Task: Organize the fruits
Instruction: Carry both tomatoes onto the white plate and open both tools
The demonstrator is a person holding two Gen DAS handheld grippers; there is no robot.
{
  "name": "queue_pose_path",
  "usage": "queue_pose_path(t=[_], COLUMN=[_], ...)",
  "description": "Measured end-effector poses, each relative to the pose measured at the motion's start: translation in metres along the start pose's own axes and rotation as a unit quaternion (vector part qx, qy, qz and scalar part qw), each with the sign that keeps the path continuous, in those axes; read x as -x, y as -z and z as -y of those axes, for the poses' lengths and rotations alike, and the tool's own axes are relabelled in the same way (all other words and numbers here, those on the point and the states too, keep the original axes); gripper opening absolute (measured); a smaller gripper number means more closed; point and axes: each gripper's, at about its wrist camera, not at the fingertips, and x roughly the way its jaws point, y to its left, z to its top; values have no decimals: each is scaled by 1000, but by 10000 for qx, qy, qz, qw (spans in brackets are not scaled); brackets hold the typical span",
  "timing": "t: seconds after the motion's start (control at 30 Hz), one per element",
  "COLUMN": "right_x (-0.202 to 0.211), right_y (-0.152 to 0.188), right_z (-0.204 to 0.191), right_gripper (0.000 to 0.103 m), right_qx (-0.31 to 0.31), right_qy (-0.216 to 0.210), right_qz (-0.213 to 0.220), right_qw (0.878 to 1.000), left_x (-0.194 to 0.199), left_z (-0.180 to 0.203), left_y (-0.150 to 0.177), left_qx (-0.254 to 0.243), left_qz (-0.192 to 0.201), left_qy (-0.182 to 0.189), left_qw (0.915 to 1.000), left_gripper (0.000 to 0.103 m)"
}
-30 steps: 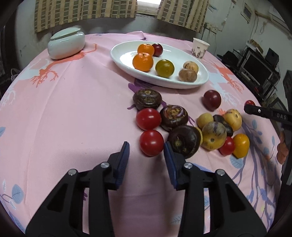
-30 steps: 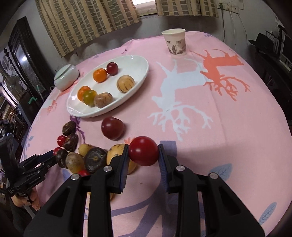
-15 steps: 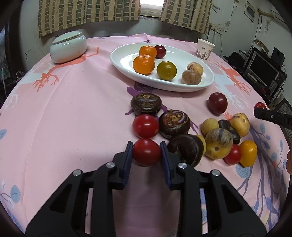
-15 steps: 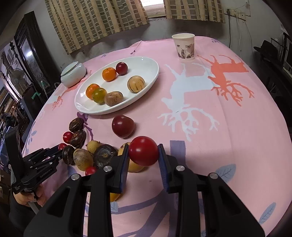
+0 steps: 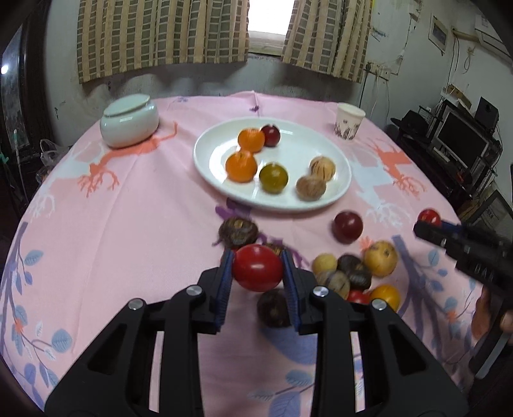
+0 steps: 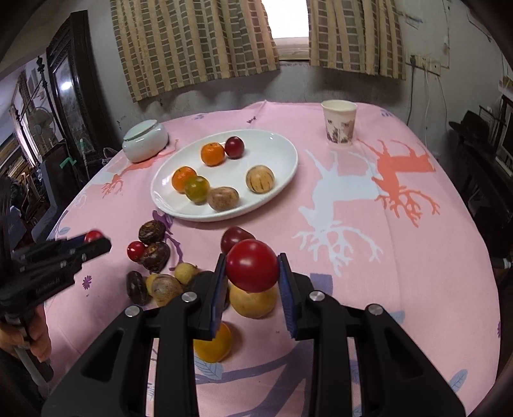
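The right tongs (image 6: 252, 282) are clamping a red tomato (image 6: 252, 265) above the pink worktop (image 6: 400, 263), while 6 fruits are sitting on the white plate (image 6: 275, 179).

1. A round table (image 6: 416, 288) fills the foreground, covered by a pink tablecloth (image 5: 128, 224) printed with white and coral tree shapes and blue-violet leaves.
2. Behind it stands a stained, greyish wall (image 6: 224, 96).
3. A small window (image 5: 271, 25) glows with bright daylight, overexposed.
4. Checked tan-and-olive curtains (image 5: 160, 35) hang on both sides of the window, parted in the middle.
5. On the left stands a dark wooden cabinet (image 6: 73, 83) with glass that reflects light.
6. On the right, a dark screen (image 5: 461, 141) sits on a black rack; cables (image 5: 455, 64) run down the pale wall above it.
7. The room is dim at its edges.
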Motion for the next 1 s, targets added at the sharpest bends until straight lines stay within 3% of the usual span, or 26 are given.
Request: queue_pose_path(t=[0.2, 0.4, 0.73, 0.87, 0.9, 0.97, 1.0], right_x=[-7, -54, -132, -145, -141, -132, -123], right_y=[-27, -65, -96, -96, -95, -92, -90], right_z=[-13, -26, -35, -34, -32, -29, -27], right_gripper=[31, 31, 32, 34, 36, 51, 52], right_qx=[379, 519, 300, 208, 202, 153, 109], right_qy=[174, 274, 213, 209, 266, 206, 155], right_qz=[237, 268, -553, -853, -802, -690, -550], right_qw=[9988, 9979, 9978, 9959, 9962, 9973, 9983], left_x=[-14, -62, -118, -111, -108, -101, -97], left_z=[11, 1, -9, -18, -20, -20, -20], left_y=[-43, -74, -87, -88, -88, -88, -87], left_qx=[-142, 148, 252, 527, 567, 550, 529], left_qz=[186, 37, -149, 238, 271, 238, 244], left_qy=[-67, -176, -485, -640, -578, -466, -454], left_qw=[9997, 9997, 9984, 9963, 9963, 9971, 9973], left_gripper=[30, 30, 32, 76, 76, 77, 77])
